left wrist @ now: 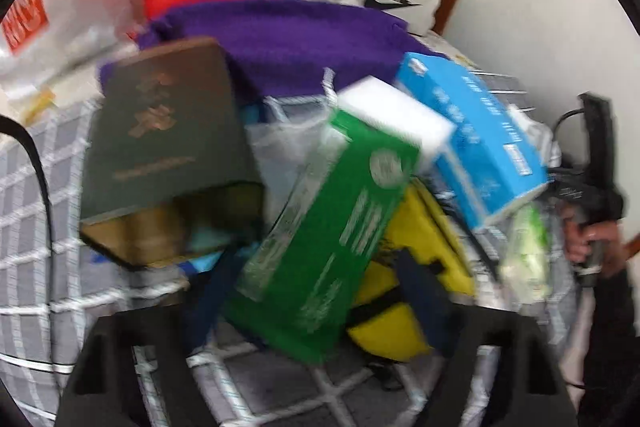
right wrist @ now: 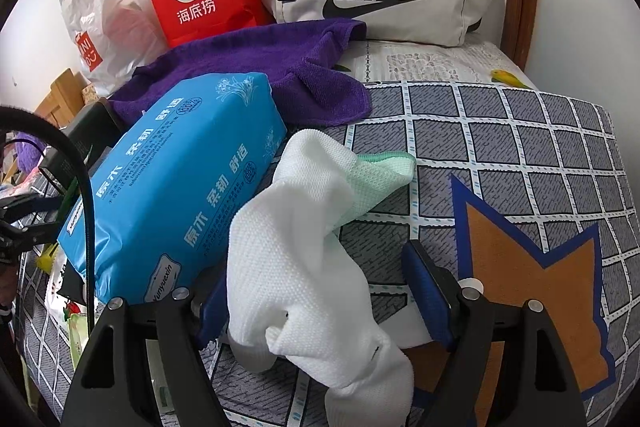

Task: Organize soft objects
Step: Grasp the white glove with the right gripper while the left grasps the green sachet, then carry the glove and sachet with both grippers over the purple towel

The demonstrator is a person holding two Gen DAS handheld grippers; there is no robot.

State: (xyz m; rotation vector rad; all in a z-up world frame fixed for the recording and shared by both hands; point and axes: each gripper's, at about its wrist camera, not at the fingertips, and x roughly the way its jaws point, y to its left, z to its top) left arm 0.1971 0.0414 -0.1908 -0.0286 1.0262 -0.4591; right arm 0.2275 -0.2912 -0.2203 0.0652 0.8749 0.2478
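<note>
Right wrist | our right gripper straddles white cloth, unclenched | limp, light, we pinch mid-fold | left gripper grasps green pack

Left view motion-blurred; right sharp, bright

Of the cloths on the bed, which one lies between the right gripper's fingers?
The white cloth: it lies bunched between the right gripper's blue fingers. The purple towel lies farther back, by the bags.
</note>
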